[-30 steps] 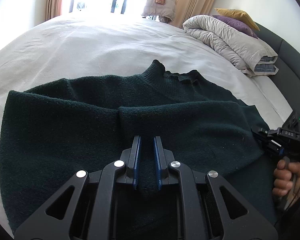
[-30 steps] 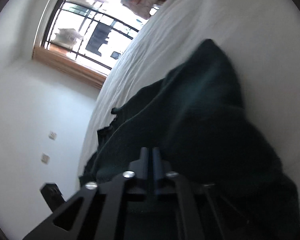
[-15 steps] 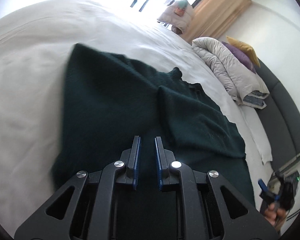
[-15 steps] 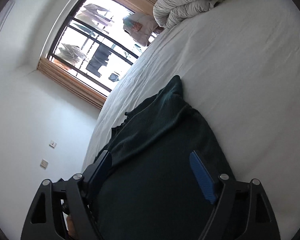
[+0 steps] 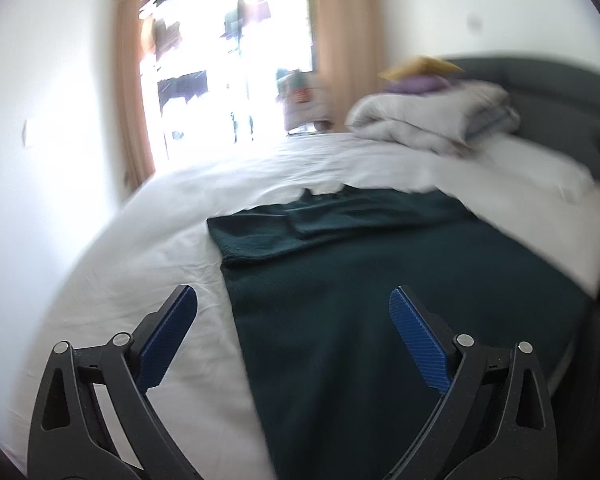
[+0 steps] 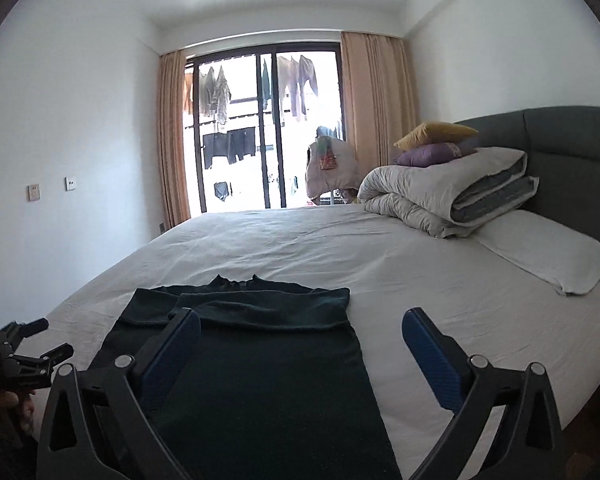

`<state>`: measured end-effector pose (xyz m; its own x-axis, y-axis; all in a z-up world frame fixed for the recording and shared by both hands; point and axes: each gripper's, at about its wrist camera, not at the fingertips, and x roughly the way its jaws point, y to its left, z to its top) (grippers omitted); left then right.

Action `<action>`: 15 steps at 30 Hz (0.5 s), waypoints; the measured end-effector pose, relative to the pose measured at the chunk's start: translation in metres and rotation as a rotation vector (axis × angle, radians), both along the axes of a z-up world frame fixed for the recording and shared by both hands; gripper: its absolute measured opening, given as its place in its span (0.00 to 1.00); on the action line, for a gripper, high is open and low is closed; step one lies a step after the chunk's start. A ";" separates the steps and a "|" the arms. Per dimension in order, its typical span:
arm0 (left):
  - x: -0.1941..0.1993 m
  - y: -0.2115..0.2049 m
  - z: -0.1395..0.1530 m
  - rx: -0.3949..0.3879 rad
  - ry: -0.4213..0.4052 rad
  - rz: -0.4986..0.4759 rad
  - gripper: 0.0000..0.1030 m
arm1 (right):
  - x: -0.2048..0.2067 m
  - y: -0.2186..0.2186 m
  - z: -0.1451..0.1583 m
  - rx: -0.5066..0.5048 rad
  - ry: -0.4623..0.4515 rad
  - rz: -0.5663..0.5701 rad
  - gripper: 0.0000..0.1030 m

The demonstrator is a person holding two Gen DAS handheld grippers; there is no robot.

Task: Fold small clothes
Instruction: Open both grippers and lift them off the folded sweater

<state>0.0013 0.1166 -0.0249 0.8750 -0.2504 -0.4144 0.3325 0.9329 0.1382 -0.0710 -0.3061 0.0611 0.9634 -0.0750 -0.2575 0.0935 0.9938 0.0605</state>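
1. Standing wide apart, the blue pads (image 6: 172, 344) of the right gripper (image 6: 300, 332) frame the near part of the dark green sweater (image 6: 260, 360); its jaws have just been opening, and nothing is pinched between them.
2. Jaws of the left gripper (image 5: 292, 312) have likewise just been opening and now gape wide, one blue pad (image 5: 168, 332) over white sheet, the other over the sweater (image 5: 380, 300); no cloth is gripped.
3. At the lower left edge of the right wrist view, the left gripper (image 6: 56, 354) shows as a black frame, with a hand (image 6: 16, 412) wrapped around its handle.
4. Lying flat on the white bed (image 6: 440, 280), the sweater forms a long narrow strip, its sleeves folded across the chest and its collar at the far end.
5. Beyond the sweater the sheet runs bare and lightly creased toward the far side of the bed.
6. To the right lies a white pillow (image 6: 548, 256), and behind it a rolled grey duvet (image 6: 440, 196) against the dark grey headboard (image 6: 572, 148).
7. On the duvet sits a purple cushion (image 6: 428, 156) with a yellow cushion (image 6: 436, 132) on top.
8. Farthest back, a glass door (image 6: 264, 132) between peach curtains (image 6: 376, 120) shows clothes hanging outside.
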 end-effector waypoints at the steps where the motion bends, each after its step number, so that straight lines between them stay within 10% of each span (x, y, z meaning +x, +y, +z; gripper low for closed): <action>1: -0.013 -0.001 0.000 0.027 -0.014 -0.019 0.96 | -0.005 0.004 -0.001 0.000 0.004 0.006 1.00; 15: -0.129 -0.045 -0.097 0.700 -0.200 -0.214 0.96 | -0.017 0.056 -0.080 -0.153 0.250 0.113 0.96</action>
<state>-0.1279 0.0714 -0.1214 0.9120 -0.1605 -0.3774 0.4028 0.5234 0.7509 -0.0885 -0.2501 -0.0185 0.8761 -0.0269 -0.4814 -0.0252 0.9945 -0.1013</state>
